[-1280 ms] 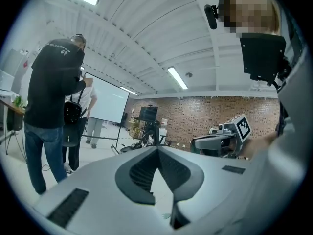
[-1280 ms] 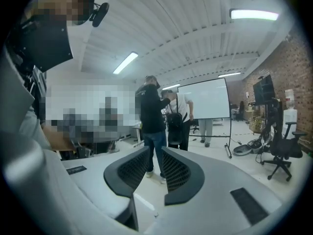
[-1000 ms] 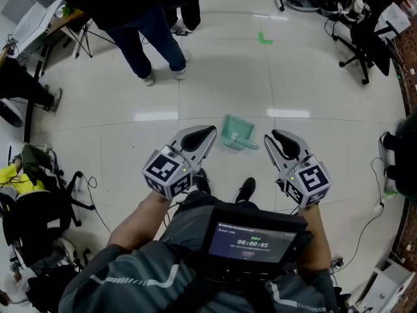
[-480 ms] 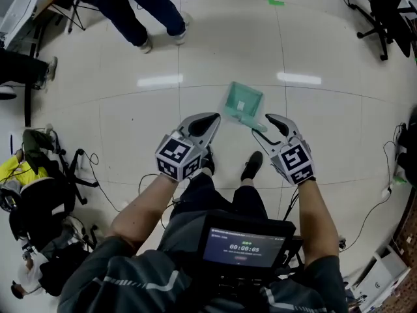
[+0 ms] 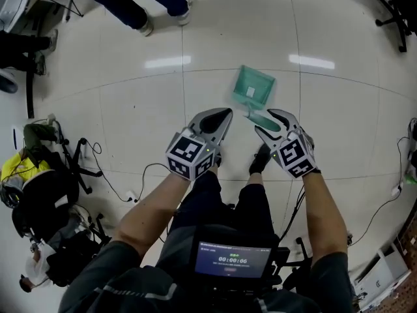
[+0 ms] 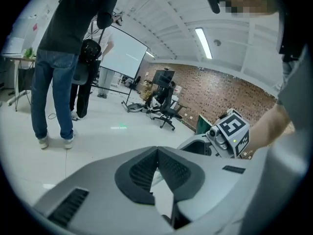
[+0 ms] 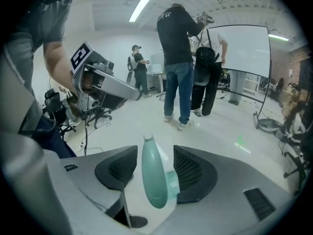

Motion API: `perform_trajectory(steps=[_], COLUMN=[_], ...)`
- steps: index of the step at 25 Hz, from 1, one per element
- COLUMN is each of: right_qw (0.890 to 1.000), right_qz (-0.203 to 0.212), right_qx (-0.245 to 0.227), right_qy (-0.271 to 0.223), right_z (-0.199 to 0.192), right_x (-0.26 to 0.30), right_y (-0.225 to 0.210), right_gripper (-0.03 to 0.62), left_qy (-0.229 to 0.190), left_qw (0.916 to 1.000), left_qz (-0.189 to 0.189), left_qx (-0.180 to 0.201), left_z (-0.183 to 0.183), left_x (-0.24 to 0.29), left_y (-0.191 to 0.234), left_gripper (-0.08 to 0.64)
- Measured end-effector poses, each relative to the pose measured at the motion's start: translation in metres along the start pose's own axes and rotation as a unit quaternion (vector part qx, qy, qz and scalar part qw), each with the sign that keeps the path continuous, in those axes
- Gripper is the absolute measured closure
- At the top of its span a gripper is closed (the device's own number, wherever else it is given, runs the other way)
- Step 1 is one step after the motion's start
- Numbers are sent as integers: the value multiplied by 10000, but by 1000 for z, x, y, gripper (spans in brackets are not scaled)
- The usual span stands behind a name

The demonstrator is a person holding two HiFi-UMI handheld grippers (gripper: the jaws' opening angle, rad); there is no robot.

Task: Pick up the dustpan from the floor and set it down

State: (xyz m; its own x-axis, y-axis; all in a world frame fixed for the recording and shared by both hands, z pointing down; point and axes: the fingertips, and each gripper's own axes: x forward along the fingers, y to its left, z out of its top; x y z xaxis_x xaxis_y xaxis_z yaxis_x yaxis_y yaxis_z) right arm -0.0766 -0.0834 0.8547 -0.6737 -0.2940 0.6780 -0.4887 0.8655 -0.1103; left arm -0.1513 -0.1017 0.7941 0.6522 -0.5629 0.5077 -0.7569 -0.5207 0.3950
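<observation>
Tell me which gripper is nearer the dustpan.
Right. The right gripper, jaws just opening, straddles the handle of the dustpan, not gripping; the left gripper sits left of it, apart.

Grey left gripper (image 5: 221, 117) and right gripper (image 5: 266, 120), black-and-white marker cubes (image 5: 190, 156), grey short sleeves (image 5: 120, 280), dark trousers (image 5: 218, 204), black shoes (image 5: 260, 161).

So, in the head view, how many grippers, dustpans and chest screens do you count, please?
dustpan: 1, green.
grippers: 2. The left gripper is shut. The right gripper has just been opening its jaws, and the dustpan's handle stands between them, not clamped.
chest screen: 1.
Total: 4.
</observation>
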Motion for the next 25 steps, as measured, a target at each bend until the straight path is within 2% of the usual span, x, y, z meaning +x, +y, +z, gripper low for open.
perform_trajectory(steps=[3, 7, 9, 16, 20, 25], right_qw=[9998, 9996, 9995, 9994, 9980, 9942], right_qz=[155, 293, 313, 215, 144, 164], right_qx=[-119, -39, -5, 14, 184, 145], right_qy=[33, -41, -103, -255, -582, -1055], right_z=[-16, -28, -28, -21, 16, 108], right_x=[18, 34, 37, 25, -12, -114], right_y=[-1, -6, -5, -6, -14, 11], right_gripper=[334, 355, 423, 431, 432, 432], left_qy=[2, 126, 152, 180, -39, -518], left_qw=[10000, 9998, 9997, 9998, 10000, 9985], left_qz=[2, 87, 92, 2, -58, -173], left_qx=[-11, -145, -165, -78, 27, 83], left_z=[-16, -28, -30, -24, 14, 100], left_x=[17, 29, 27, 22, 6, -62], left_y=[5, 16, 18, 6, -11, -57], left_gripper=[525, 526, 526, 526, 526, 526])
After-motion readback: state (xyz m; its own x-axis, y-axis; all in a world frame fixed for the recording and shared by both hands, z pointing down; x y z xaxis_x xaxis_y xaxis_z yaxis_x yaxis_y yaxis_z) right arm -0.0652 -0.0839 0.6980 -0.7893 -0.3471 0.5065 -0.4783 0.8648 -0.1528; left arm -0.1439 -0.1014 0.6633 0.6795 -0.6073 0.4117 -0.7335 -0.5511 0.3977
